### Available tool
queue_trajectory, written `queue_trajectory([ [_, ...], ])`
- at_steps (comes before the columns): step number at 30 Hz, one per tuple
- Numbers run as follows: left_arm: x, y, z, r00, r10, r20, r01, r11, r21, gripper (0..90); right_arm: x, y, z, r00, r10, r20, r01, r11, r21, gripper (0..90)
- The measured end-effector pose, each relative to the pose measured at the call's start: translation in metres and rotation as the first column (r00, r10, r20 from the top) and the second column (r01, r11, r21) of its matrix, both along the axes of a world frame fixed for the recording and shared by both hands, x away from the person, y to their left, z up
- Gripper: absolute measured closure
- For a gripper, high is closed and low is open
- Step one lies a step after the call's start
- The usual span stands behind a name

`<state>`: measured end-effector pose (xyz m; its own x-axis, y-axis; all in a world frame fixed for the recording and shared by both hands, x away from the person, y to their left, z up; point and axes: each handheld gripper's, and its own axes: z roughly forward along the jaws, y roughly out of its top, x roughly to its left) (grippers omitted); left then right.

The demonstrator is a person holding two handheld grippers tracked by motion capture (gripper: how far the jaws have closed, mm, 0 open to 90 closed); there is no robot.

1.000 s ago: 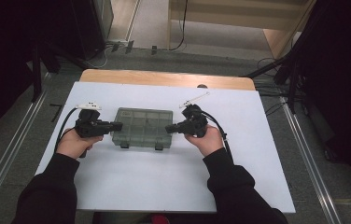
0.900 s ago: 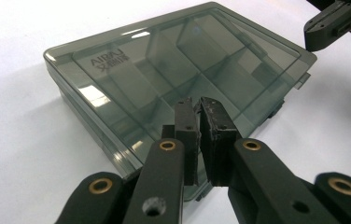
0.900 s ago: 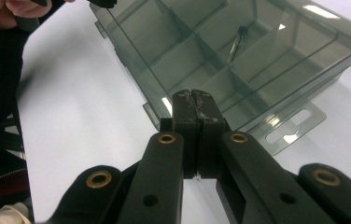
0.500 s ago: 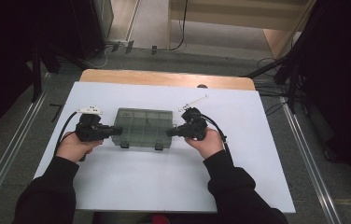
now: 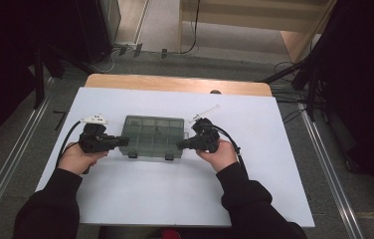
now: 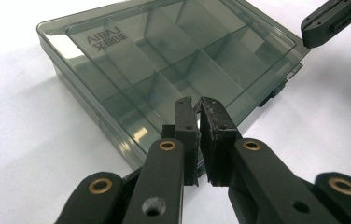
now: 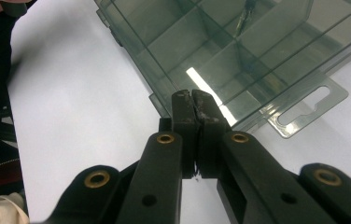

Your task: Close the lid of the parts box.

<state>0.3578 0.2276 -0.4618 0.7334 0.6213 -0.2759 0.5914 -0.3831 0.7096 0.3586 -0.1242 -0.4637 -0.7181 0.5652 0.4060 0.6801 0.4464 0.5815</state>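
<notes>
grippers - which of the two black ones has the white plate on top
The left black gripper, at the clear grey compartment box's left end; its body carries the white plate.

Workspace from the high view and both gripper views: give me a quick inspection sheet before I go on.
Surface: white table, wooden strip along its far edge.
Job's things: translucent grey compartment box, lid closed, flat on the table, compartments look empty.
Clutter: nothing seen.
Grippers: left gripper shut, tips at the box's left end; right gripper shut, tips at its right end; neither clamps it.
Cables: black cable loops from the left gripper, another from the right.
Surroundings: grey floor, dark stands, floor cords beyond the table.
</notes>
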Motion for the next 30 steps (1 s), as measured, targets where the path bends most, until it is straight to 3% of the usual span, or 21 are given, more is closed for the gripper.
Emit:
queue_trajectory([
  [25, -0.002, 0.001, -0.009, 1.0, 0.001, -0.006, -0.001, 0.9999, 0.01, 85.4, -0.008, 0.002, -0.011, 0.9997, 0.017, -0.017, -0.017, 1.0, -0.022, 90.0],
  [30, -0.004, 0.0, -0.009, 1.0, -0.003, 0.0, 0.003, 0.9999, 0.011, 85.3, -0.009, 0.003, -0.013, 0.9999, 0.01, 0.003, -0.01, 0.999, -0.044, 90.0],
])
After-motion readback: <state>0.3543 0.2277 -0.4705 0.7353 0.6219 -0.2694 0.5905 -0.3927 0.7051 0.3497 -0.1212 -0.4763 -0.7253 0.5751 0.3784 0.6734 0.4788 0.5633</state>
